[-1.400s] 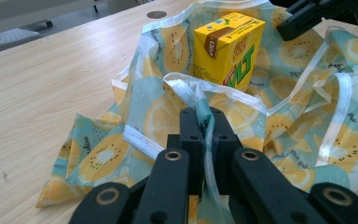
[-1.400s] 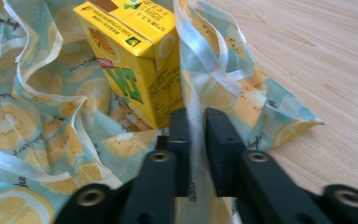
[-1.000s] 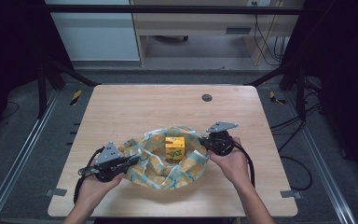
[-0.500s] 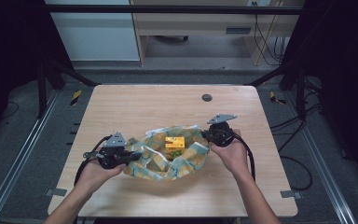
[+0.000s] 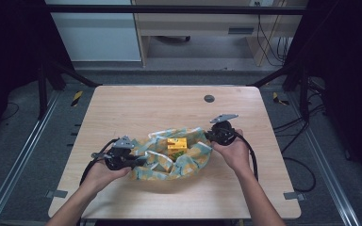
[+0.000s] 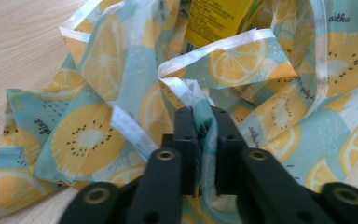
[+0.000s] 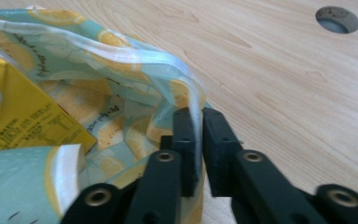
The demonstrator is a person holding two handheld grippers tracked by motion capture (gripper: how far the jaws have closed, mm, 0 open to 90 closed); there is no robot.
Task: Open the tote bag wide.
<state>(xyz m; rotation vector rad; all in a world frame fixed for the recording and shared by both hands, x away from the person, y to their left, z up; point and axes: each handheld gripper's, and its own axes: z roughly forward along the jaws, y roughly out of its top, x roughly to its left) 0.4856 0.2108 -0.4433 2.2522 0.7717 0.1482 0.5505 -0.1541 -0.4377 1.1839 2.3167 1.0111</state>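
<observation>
A cloth printed with lemon and kiwi slices (image 5: 191, 162) lies bunched on the wooden table (image 5: 160, 108), its edges raised around a yellow carton (image 5: 176, 143). My left gripper (image 5: 139, 161) is at the cloth's left edge. In the left gripper view (image 6: 204, 116) a fold of the cloth (image 6: 88, 135) fills the narrow gap between its jaws, which have just been opening a little. The carton (image 6: 219, 18) shows beyond. My right gripper (image 5: 208, 136) is at the right edge. Its jaws (image 7: 199, 116), also just eased open, have the white hem (image 7: 121, 53) between them, next to the carton (image 7: 18, 116).
A round cable hole (image 5: 209, 98) sits in the table's far middle, also close by in the right gripper view (image 7: 337, 19). Bare wood lies beyond the cloth and to both sides. Cables trail from both grippers toward the near edge.
Both hands have carried the cloth's edges farther away from the table's near edge and slightly inward. The cloth has bunched up more tightly around the carton.
</observation>
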